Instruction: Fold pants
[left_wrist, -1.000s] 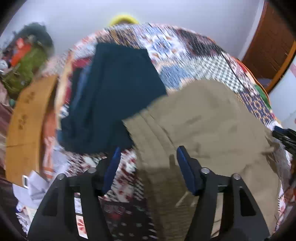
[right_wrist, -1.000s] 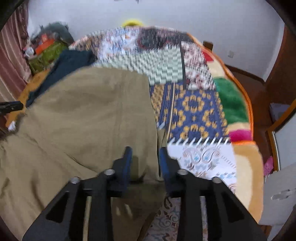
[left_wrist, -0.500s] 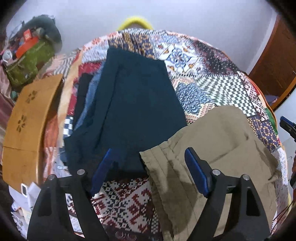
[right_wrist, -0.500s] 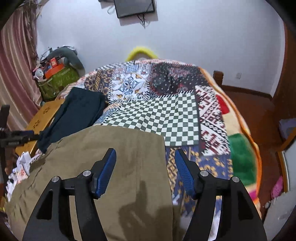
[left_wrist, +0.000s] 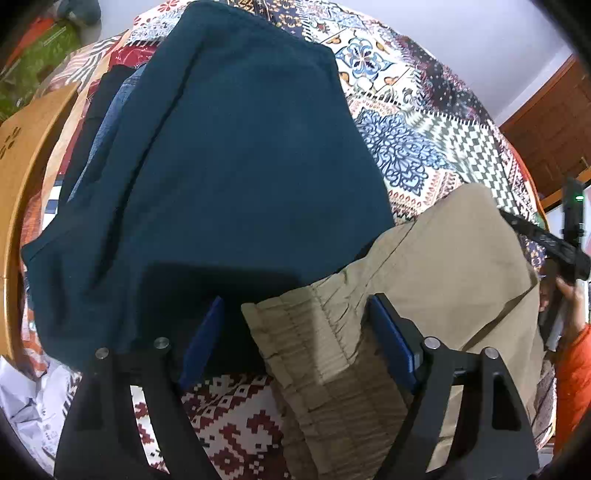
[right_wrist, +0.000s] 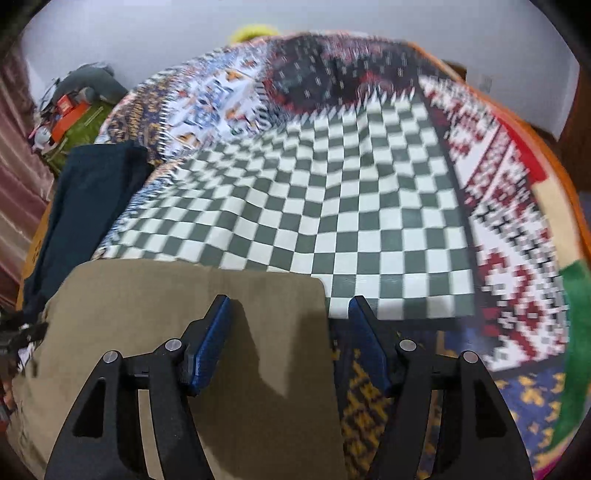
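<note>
Your left gripper (left_wrist: 293, 332) has its fingers spread wide around the gathered elastic waistband of the folded khaki cotton pants (left_wrist: 443, 280), gripping nothing. Your right gripper (right_wrist: 290, 332) is equally wide over their far corner. The pants lie on the patchwork-quilted bed (right_wrist: 332, 192), overlapping a folded dark teal garment (left_wrist: 229, 155).

Pants (left_wrist: 443, 266): I see matt khaki cloth, gathered waistband;
Dark garment (left_wrist: 229, 155): soft matt cloth;
Quilt (right_wrist: 332, 206): printed patchwork fabric;
Board (left_wrist: 22, 155): smooth wood
</note>
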